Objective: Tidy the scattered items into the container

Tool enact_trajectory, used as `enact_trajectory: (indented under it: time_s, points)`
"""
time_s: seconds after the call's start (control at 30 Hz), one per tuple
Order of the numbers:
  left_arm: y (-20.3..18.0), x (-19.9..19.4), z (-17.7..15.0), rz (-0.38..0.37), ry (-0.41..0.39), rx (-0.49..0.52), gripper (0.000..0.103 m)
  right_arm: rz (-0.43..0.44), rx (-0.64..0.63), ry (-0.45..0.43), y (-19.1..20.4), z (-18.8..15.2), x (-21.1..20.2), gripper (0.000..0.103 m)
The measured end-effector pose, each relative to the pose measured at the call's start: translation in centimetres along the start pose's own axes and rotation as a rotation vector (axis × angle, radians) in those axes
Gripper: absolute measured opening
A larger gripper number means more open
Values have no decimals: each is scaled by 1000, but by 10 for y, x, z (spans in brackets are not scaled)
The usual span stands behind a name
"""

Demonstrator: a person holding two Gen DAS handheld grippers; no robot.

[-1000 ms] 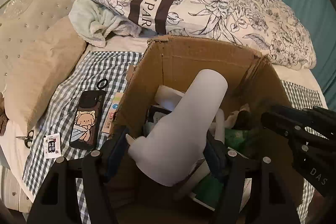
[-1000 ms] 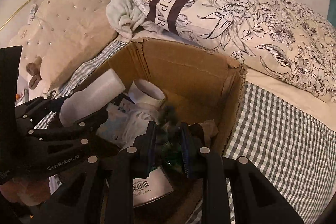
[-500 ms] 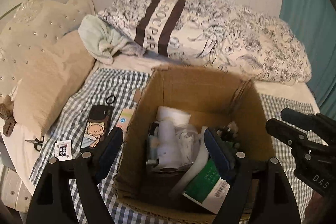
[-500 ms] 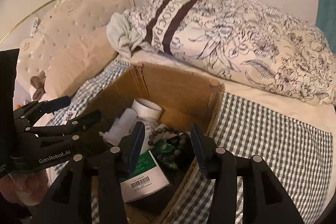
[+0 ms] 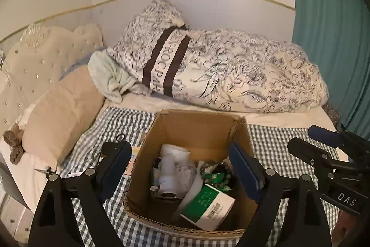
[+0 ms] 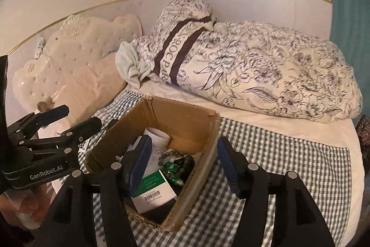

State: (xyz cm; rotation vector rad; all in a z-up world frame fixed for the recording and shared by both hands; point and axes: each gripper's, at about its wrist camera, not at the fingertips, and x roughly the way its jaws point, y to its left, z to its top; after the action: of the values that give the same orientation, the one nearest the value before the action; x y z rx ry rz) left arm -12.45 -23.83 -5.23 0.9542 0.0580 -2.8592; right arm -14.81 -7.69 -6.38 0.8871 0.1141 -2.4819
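Our left gripper (image 5: 181, 162) hangs above the cardboard box (image 5: 198, 129), jaws spread wide with nothing between them; they have just been opening. Our right gripper (image 6: 183, 160) sits over the box's right wall, jaws apart and empty too — also just opening. Inside the box we see a white bottle (image 5: 167, 171) lying on its side, a string of dark green beads (image 5: 215, 171) beside it, and a green-and-white carton (image 5: 208, 206) at the near right corner. The box stands on a checked cloth (image 5: 268, 138) spread over the bed. Left of the box, on the cloth, small scissors (image 5: 45, 170) lie near a beige pillow (image 5: 62, 108) — still outside. Behind, a floral duvet (image 5: 242, 75) is bundled against the wall.
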Motion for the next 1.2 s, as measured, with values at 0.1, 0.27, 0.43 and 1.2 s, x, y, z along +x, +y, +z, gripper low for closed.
enact_trajectory:
  time_s: [0.1, 0.27, 0.43, 1.2]
  points:
    - [-7, -11, 0, -8, -13, 3, 92, -24, 4, -26, -5, -2, -19, 72]
    - [-25, -27, -1, -23, -34, 7, 95, -62, 17, -71, -18, -4, -49, 80]
    - [-44, -47, -1, -53, -69, 16, 99, -97, 40, -128, -35, -10, -79, 92]
    - [-160, -87, -20, -175, -138, 76, 103, -294, 112, -200, -130, -61, -185, 103]
